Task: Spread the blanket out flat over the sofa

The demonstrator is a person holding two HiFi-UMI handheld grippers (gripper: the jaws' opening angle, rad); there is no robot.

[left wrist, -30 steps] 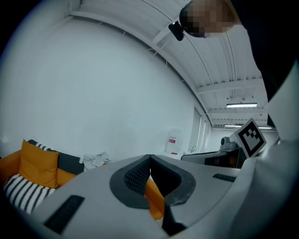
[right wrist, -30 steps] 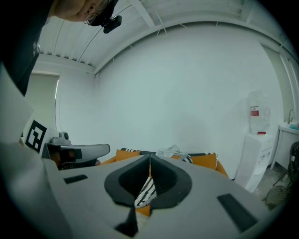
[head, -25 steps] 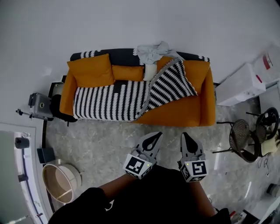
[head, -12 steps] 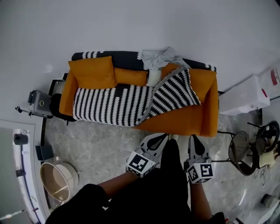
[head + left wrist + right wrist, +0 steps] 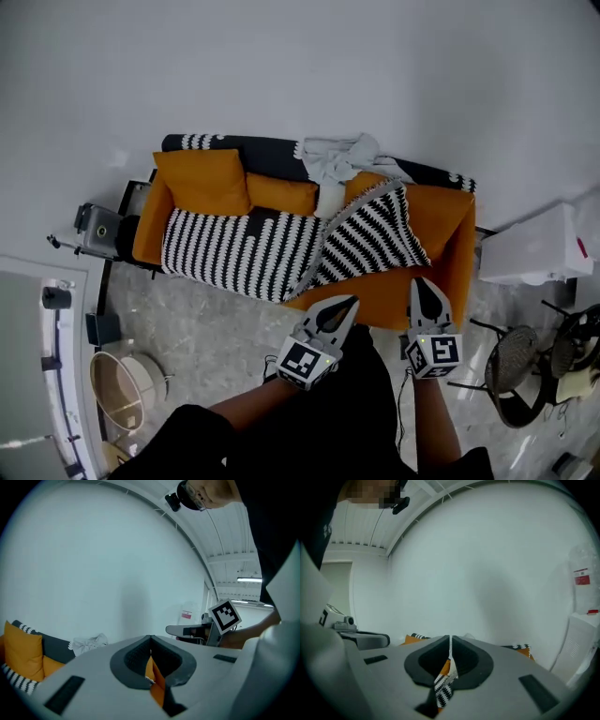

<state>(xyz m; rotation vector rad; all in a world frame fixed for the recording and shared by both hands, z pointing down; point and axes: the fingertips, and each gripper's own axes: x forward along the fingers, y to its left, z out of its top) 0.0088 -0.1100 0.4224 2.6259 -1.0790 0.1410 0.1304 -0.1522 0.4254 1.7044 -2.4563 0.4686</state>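
On the floor at the far left of the head view, a round basket (image 5: 131, 389) is standing well apart from the sofa (image 5: 441, 225). The black-and-white striped blanket (image 5: 244, 246) is lying over the sofa's left and middle seat and hanging over its front edge. Its right part is folding back on a slant, leaving the right seat bare orange. An orange cushion (image 5: 202, 178) is leaning in the sofa's left back corner. A crumpled grey cloth (image 5: 337, 155) is sitting on the back edge near the middle.

The person is standing before the sofa's front edge, holding both forearms forward side by side. The left gripper (image 5: 347, 303) is pointing up and slightly right toward the folded part of the blanket. The right gripper (image 5: 418, 281) is pointing straight ahead, its tip overlapping the front edge of the bare seat. A white box (image 5: 534, 246) is standing just beside the sofa's right end.

The head view is showing the whole sofa but not how the jaws are meeting. The left gripper view is showing its jaws pressed together on nothing, with orange sofa visible through the hollow behind the tips. It is also catching the other gripper's marker cube at its right. The right gripper view is showing its jaws pressed together too, empty, with striped blanket and orange seat showing through the hollow.
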